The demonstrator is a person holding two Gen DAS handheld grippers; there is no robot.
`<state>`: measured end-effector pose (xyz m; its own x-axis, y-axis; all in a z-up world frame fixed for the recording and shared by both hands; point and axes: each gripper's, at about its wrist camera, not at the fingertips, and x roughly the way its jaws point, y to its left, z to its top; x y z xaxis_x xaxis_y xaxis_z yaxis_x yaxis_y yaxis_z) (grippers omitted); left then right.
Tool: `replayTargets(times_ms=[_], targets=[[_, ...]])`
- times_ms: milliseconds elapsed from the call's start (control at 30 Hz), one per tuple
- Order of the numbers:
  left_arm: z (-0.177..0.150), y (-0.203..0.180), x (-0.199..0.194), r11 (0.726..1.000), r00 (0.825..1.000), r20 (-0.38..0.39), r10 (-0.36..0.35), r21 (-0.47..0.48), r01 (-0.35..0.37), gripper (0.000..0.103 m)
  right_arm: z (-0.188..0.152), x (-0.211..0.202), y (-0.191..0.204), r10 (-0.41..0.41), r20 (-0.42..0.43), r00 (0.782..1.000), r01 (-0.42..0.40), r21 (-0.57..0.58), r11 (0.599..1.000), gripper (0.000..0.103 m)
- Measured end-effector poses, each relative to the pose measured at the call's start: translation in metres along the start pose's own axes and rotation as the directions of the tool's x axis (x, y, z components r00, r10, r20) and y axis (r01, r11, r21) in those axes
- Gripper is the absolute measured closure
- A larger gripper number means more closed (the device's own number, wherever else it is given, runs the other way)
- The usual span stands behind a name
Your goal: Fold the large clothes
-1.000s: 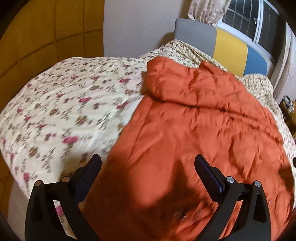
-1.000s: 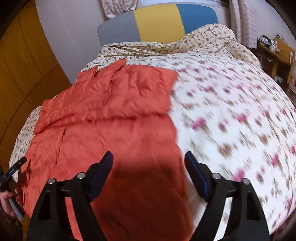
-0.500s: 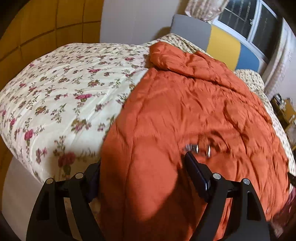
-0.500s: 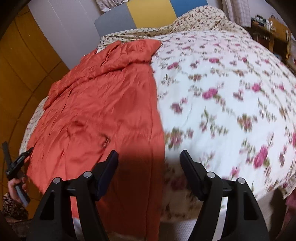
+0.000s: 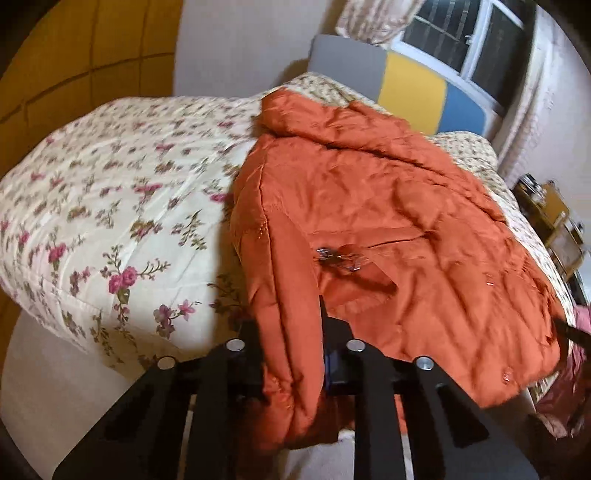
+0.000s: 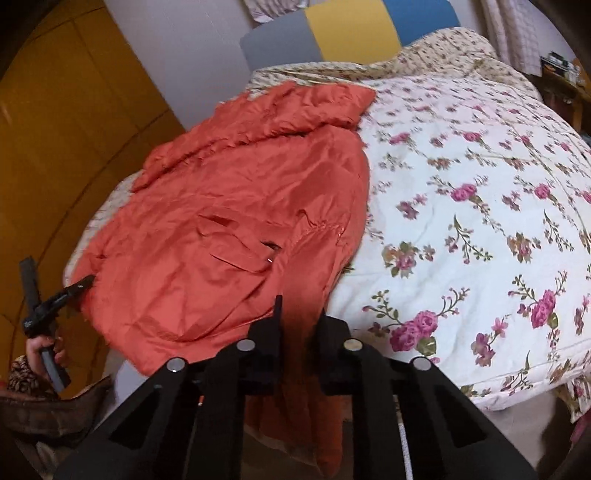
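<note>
A large orange padded jacket [image 5: 388, 229] lies spread on the floral bed cover [image 5: 110, 206], its hood end toward the headboard. My left gripper [image 5: 290, 332] is shut on the jacket's near left hem corner, at the foot edge of the bed. In the right wrist view the jacket [image 6: 229, 229] lies left of centre, and my right gripper [image 6: 299, 321] is shut on its near right hem corner, with fabric hanging down over the bed edge. The left gripper [image 6: 79, 286] also shows at the far left, holding the other corner.
The floral bed cover [image 6: 480, 221] fills the right half of the bed. A grey, yellow and blue headboard [image 6: 332, 33] stands at the far end. Yellow wall panels [image 6: 66, 129] run along the left. A window [image 5: 472, 48] and cluttered shelves [image 5: 554, 229] are at the right.
Both grippers were open over the jacket's lower edge; they have dropped to the foot edge of the bed and closed on the two hem corners, bunching the fabric.
</note>
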<state>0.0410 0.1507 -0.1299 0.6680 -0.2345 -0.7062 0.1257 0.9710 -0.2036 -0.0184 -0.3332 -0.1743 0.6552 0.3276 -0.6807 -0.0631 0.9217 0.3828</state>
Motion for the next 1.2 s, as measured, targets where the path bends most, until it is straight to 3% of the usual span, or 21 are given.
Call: replayTargets(times_ms=[100, 200, 367, 500, 833, 1033, 1200], targets=[[0.003, -0.002, -0.021, 0.996, 0.997, 0.02, -0.075, -0.04, 0.076, 0.086, 0.003, -0.023, -0.006, 0.127, 0.053, 0.991, -0.129, 0.044, 0.991, 0.093], [0.014, -0.003, -0.038, 0.99, 0.99, 0.069, -0.121, -0.066, 0.125, 0.086, 0.012, -0.032, -0.014, 0.202, 0.1, 0.974, -0.212, 0.108, 0.971, 0.093], [0.047, -0.003, -0.042, 0.973, 0.976, 0.128, -0.178, -0.128, 0.194, 0.086, 0.04, -0.029, -0.015, 0.273, 0.147, 0.951, -0.295, 0.153, 0.943, 0.094], [0.075, -0.008, -0.037, 0.973, 0.971, 0.152, -0.186, -0.106, 0.203, 0.086, 0.073, -0.026, -0.013, 0.292, 0.193, 0.937, -0.326, 0.176, 0.929, 0.094], [0.155, 0.01, 0.011, 0.945, 0.965, 0.173, -0.199, -0.226, 0.235, 0.086, 0.162, 0.017, -0.036, 0.302, 0.248, 0.921, -0.377, 0.361, 0.853, 0.094], [0.192, 0.013, 0.058, 0.939, 0.973, 0.13, -0.191, -0.265, 0.219, 0.086, 0.186, 0.056, -0.054, 0.291, 0.247, 0.924, -0.376, 0.45, 0.81, 0.093], [0.21, 0.02, 0.103, 0.941, 0.986, 0.068, -0.155, -0.295, 0.169, 0.086, 0.201, 0.09, -0.069, 0.25, 0.228, 0.941, -0.335, 0.524, 0.783, 0.079]])
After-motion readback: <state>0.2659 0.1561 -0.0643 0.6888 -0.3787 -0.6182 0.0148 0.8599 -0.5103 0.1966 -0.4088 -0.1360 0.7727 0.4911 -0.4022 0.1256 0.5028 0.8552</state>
